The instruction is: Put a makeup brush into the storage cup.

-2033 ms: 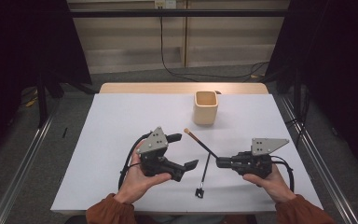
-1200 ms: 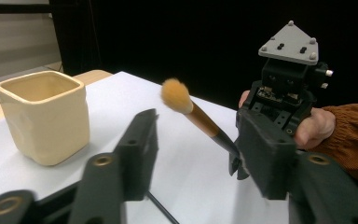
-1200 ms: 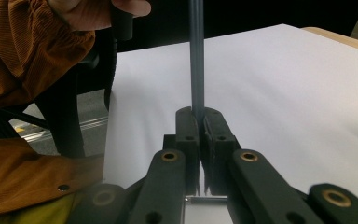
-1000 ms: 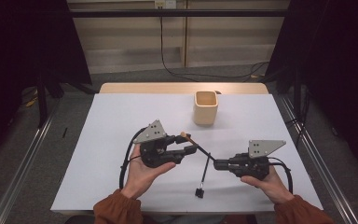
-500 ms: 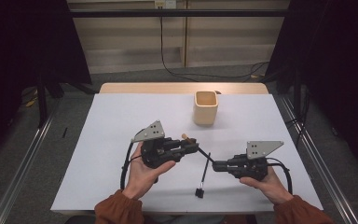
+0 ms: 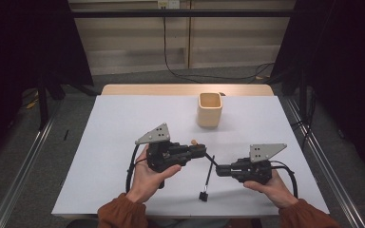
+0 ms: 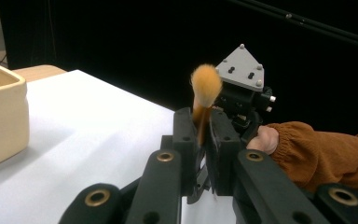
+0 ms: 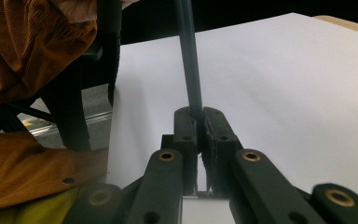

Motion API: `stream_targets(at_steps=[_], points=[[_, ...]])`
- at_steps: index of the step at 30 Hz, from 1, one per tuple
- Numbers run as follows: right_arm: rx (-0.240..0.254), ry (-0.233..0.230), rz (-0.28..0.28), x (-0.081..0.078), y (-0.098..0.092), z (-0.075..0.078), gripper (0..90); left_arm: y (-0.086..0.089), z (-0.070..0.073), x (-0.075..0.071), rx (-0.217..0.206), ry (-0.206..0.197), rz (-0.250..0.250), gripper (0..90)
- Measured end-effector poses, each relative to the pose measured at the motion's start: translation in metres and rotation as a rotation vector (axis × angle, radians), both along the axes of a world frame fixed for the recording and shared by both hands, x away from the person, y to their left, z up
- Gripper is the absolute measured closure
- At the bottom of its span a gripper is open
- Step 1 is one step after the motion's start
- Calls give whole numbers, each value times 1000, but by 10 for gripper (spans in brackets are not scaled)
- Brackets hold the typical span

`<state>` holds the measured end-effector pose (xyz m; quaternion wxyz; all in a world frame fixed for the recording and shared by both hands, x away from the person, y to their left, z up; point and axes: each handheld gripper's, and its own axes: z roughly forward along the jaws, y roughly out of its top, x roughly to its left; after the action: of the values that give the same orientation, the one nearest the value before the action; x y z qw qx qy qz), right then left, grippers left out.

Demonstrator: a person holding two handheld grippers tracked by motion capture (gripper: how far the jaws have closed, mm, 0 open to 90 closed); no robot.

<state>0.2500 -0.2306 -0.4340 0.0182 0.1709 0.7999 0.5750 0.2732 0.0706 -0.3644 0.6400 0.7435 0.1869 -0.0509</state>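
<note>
Both the left gripper (image 6: 200, 150) and right gripper (image 6: 220, 170) pinch the thin black orange-tufted brush (image 6: 211, 162); uneven pulls could snap it.

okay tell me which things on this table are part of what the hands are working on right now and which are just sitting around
In the job:
- makeup brush, orange bristle tip up, clamped near the bristles by the left gripper and on its dark handle by the right gripper

Just there:
- cream square cup, standing alone farther back on the white table
- small black piece near the front edge
</note>
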Motion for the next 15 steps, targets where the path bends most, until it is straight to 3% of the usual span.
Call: stream_targets(at_steps=[3,8,12,15], points=[[3,1,-6,0,0,0,835,1,0,0,-4,-1,0,839],[7,25,-19,1,-1,0,735,2,1,0,1,-3,5,839],[7,36,-21,1,0,-1,595,2,1,0,1,-3,11,839],[14,40,-30,1,0,0,428,2,1,0,4,-5,15,839]])
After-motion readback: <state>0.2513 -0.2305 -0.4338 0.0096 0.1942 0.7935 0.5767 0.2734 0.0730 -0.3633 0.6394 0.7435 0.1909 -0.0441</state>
